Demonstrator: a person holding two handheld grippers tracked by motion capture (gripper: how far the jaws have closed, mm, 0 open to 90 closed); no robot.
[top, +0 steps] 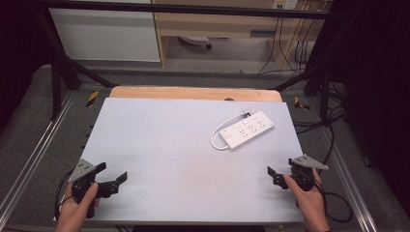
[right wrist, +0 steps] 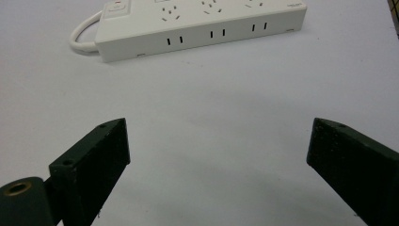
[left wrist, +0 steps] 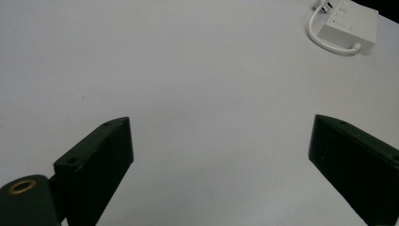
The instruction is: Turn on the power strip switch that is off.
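A white power strip (top: pixel 246 129) with a short looped white cable (top: pixel 215 140) lies flat on the pale table top (top: pixel 169 140), right of centre and towards the far side. My left gripper (top: pixel 112 172) rests at the near left corner in a hand, jaws wide open and empty. In the left gripper view the gripper (left wrist: pixel 221 122) looks over bare table, with the strip (left wrist: pixel 350 26) far off at the upper right. My right gripper (top: pixel 281 166) is held at the near right edge, open and empty. In the right gripper view the gripper (right wrist: pixel 219 123) faces the strip (right wrist: pixel 202 23) just ahead.
A wooden board edge (top: pixel 193 93) borders the table's far side. Black frame bars (top: pixel 58 72) stand at both far corners. Dark cables (top: pixel 333 145) trail on the floor at the right. A cabinet (top: pixel 106 34) stands behind.
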